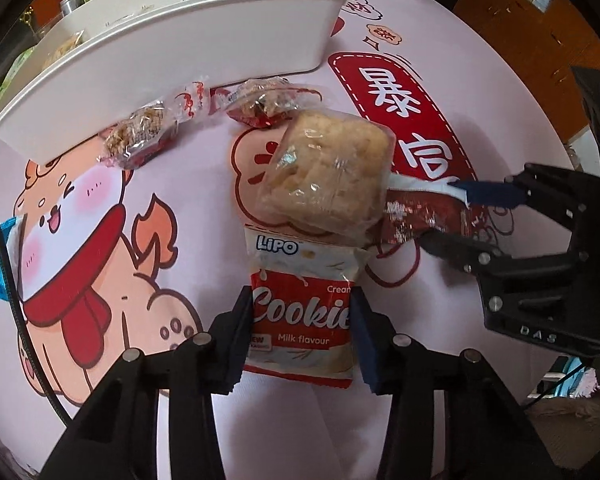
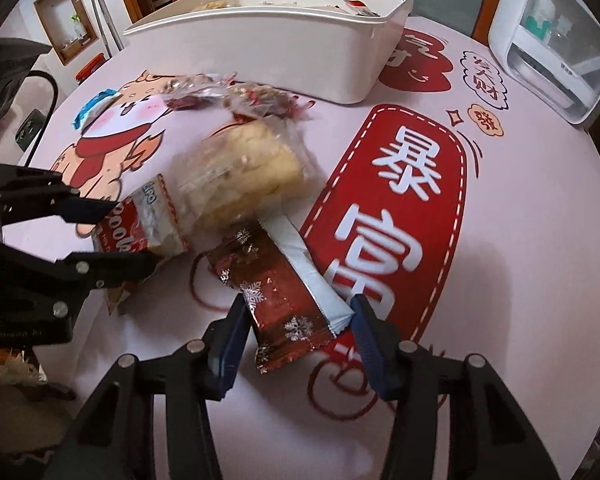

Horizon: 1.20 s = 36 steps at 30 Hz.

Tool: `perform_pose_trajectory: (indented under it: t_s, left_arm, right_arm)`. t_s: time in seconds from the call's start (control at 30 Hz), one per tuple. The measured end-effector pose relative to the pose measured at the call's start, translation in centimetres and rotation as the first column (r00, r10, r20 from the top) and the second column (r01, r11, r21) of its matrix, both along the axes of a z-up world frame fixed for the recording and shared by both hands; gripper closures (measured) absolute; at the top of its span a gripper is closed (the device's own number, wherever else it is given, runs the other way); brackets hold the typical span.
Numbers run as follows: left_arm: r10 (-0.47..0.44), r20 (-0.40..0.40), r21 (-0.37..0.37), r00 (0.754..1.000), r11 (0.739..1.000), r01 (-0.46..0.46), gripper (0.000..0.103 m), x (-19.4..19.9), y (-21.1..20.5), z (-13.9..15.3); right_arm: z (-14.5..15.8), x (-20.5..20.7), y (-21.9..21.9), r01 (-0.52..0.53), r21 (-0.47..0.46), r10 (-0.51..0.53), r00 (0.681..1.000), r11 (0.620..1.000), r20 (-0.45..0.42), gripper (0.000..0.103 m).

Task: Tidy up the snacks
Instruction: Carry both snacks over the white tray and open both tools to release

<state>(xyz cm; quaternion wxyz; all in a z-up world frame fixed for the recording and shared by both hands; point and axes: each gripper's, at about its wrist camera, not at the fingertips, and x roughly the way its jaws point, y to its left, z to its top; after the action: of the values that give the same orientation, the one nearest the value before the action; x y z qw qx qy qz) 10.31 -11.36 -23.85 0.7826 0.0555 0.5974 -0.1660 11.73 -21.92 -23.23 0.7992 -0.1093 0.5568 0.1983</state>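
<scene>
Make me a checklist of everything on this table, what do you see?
Surface: round table with a pink cartoon cloth.
Job's things: cookie pack, clear-wrapped cake, red snowflake bar, two small snacks by the white bin.
Clutter: blue wrapper at the edge.
Grippers: left tool shut on cookie pack; right tool shut on the bar.
Cables: black cable.
Surroundings: white appliance, wooden cabinets.

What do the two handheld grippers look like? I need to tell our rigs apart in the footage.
Both are alike: the left gripper and right gripper have black linkage arms with silver pivot bolts and dark blue finger pads. White letters "DAS" mark the right one's body. A black cable runs beside the left.
</scene>
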Motion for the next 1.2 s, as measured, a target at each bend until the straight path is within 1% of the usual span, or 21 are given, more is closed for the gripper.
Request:
perform_pose_trajectory:
  t_s: [0.17, 0.33, 0.47, 0.53, 0.67, 0.83, 0.9, 0.93, 1.03, 1.1, 1.13, 1.2]
  left_arm:
    - [0.004, 0.016, -0.015, 1.000, 1.000, -0.004, 0.059, -1.1, 0.7, 1.1]
    - [0.020, 0.072, -0.028, 0.997, 0.999, -0.018, 0.059, -2.1, 1.7, 3.3]
    - [0.039, 0.116, -0.040, 0.992, 0.999, -0.035, 0.059, -2.7, 2.9, 5.1]
    - [0.057, 0.137, -0.053, 0.989, 0.997, -0.051, 0.059, -2.8, 3.9, 6.2]
    - [0.091, 0.181, -0.072, 0.979, 0.994, -0.079, 0.059, -2.6, 5.3, 8.2]
    - [0.122, 0.272, -0.077, 0.955, 0.992, -0.104, 0.059, -1.9, 7.3, 11.9]
    - [0.132, 0.319, -0.079, 0.938, 0.990, -0.113, 0.059, -1.2, 8.1, 13.9]
    - [0.136, 0.334, -0.079, 0.933, 0.990, -0.116, 0.059, -1.0, 8.6, 14.7]
    - [0.148, 0.389, -0.043, 0.909, 0.989, -0.143, 0.059, 0.6, 9.5, 17.2]
    - [0.160, 0.421, -0.030, 0.893, 0.986, -0.162, 0.059, 1.8, 10.4, 19.0]
    - [0.162, 0.432, -0.028, 0.887, 0.986, -0.166, 0.059, 2.3, 10.6, 19.7]
    - [0.165, 0.467, -0.024, 0.869, 0.984, -0.174, 0.059, 3.5, 11.4, 21.4]
  right_arm:
    - [1.3, -1.6, 0.1, -0.003, 0.017, 0.002, 1.000, 1.000, 0.017, 0.053]
    - [3.2, -2.6, 0.7, -0.012, 0.038, 0.010, 0.999, 0.999, 0.050, 0.053]
    - [5.4, -2.6, 1.7, -0.013, 0.019, 0.011, 0.994, 1.000, 0.108, 0.053]
    - [6.5, -2.4, 2.0, -0.013, 0.034, 0.008, 0.992, 0.999, 0.129, 0.053]
    - [9.6, -1.7, 3.4, -0.017, 0.069, 0.002, 0.980, 0.997, 0.201, 0.053]
    - [13.5, -0.6, 5.2, -0.020, 0.114, -0.014, 0.957, 0.993, 0.289, 0.053]
    - [15.0, 0.1, 6.0, -0.020, 0.120, -0.021, 0.944, 0.993, 0.328, 0.053]
    - [15.8, 0.5, 6.4, -0.019, 0.117, -0.023, 0.936, 0.993, 0.350, 0.053]
    - [18.4, 1.5, 7.3, -0.023, 0.111, -0.026, 0.907, 0.994, 0.421, 0.053]
    - [20.4, 2.6, 7.5, -0.006, 0.122, -0.051, 0.883, 0.993, 0.466, 0.053]
    - [21.1, 3.0, 7.5, 0.002, 0.131, -0.065, 0.876, 0.991, 0.479, 0.053]
    - [22.8, 4.2, 7.5, 0.028, 0.159, -0.106, 0.856, 0.987, 0.506, 0.053]
